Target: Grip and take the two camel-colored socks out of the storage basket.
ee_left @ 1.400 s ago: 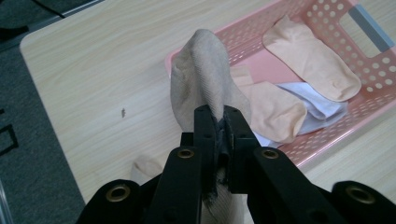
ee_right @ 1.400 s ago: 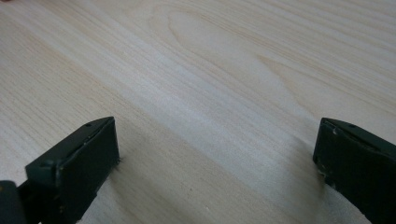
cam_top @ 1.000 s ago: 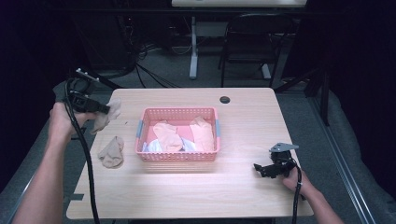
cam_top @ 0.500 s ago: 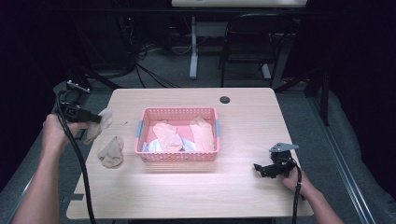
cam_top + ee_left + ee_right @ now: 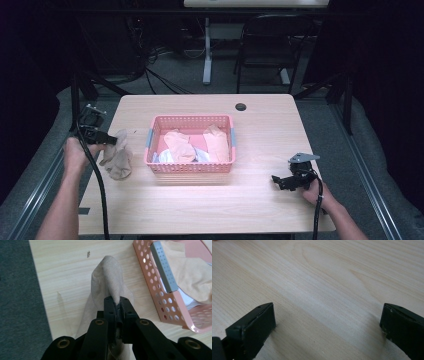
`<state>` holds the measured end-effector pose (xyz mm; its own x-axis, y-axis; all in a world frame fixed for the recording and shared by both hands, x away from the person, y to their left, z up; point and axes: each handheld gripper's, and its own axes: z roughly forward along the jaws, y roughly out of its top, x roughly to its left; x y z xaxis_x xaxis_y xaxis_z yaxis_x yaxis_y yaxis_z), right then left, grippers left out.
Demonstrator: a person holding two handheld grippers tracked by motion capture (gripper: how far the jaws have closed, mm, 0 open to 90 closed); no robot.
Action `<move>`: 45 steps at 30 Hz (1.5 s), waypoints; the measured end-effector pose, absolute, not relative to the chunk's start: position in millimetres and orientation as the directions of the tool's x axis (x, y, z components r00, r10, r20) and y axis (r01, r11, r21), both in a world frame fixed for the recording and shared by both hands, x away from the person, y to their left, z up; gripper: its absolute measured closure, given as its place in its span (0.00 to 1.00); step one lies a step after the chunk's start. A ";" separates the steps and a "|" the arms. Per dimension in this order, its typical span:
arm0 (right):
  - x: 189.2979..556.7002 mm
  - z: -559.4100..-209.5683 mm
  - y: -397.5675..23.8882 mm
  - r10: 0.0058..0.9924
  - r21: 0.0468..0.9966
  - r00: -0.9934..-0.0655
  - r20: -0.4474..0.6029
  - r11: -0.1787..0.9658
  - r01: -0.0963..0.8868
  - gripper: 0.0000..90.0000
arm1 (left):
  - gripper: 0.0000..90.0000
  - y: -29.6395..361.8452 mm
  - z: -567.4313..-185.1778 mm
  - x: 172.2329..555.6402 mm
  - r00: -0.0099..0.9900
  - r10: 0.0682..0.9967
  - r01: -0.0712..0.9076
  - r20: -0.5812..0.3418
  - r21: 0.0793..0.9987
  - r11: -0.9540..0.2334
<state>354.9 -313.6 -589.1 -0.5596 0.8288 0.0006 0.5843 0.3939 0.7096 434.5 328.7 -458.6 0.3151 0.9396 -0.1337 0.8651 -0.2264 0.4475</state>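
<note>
so nearest the front edge of the table (image 5: 200, 210) you've got the right gripper (image 5: 278, 180), parked low over the wood toward the front right corner with its jaws spread wide and nothing between them, and in the right gripper view it's just bare woodgrain between the two pads. Over by the left edge the left gripper (image 5: 114, 141) is pinched tight on a beige sock (image 5: 118, 159); in the left gripper view the jaws are nearly together with a fold of the fabric squeezed between them, and the rest of the sock (image 5: 110, 282) runs out ahead of the fingertips onto the tabletop. From above, the sock droops from the grip with its long axis running roughly front to back along the left edge, the lower end bunched on the wood, looks like there may be a second sock under it but I can't tell for sure. The key thing is that the pink basket (image 5: 190, 168) sits just to the right of the sock, close but not touching, so the left hand is way nearer to it than the right one. Basket is mid-table and has a couple more beige socks (image 5: 179, 145) plus something white or pale blue (image 5: 162, 157) tucked at the front. Past that, near the back edge, there's a little black cable hole (image 5: 241, 106)
</note>
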 end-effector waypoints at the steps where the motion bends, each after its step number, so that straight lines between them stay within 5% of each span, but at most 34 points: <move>1: 354.8 -589.1 -313.6 0.829 0.708 -0.559 -0.002 0.395 0.585 0.00 | 0.95 327.1 -462.2 435.0 0.316 0.940 0.867 -0.131 0.442 -0.230; 16: 355.3 -588.9 -313.3 0.828 0.707 -0.561 0.005 0.394 0.588 0.00 | 0.93 320.3 -499.2 439.7 0.298 0.946 0.874 -0.128 0.435 -0.217; 19: 355.3 -588.9 -313.3 0.828 0.706 -0.561 0.005 0.394 0.588 0.00 | 0.85 321.2 -506.9 440.4 0.281 0.951 0.878 -0.126 0.433 -0.203; 20: 355.2 -588.9 -313.3 0.828 0.706 -0.561 0.005 0.394 0.588 0.00 | 0.68 322.9 -511.3 440.1 0.269 0.955 0.883 -0.129 0.428 -0.191; 23: 355.1 -588.9 -313.3 0.828 0.706 -0.560 0.005 0.394 0.588 0.00 | 0.38 326.1 -503.9 434.2 0.253 0.961 0.880 -0.112 0.440 -0.180; 26: 355.1 -588.9 -313.3 0.829 0.707 -0.560 0.005 0.393 0.588 0.00 | 0.21 327.6 -490.0 424.3 0.260 0.960 0.861 -0.102 0.475 -0.182; 34: 355.2 -588.9 -313.2 0.828 0.706 -0.560 0.005 0.394 0.589 0.00 | 0.04 335.3 -461.0 382.1 0.278 0.957 0.827 -0.084 0.528 -0.194; 45: 355.2 -588.8 -313.3 0.828 0.706 -0.560 0.005 0.394 0.589 0.00 | 0.00 330.7 -513.2 338.0 0.264 0.960 0.841 -0.092 0.509 -0.182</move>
<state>355.2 -313.3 -588.8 -0.5603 0.8283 0.0051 0.5887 0.3938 0.7059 338.0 330.7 -513.2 0.2637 0.9602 -0.0920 0.8414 -0.1823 0.5088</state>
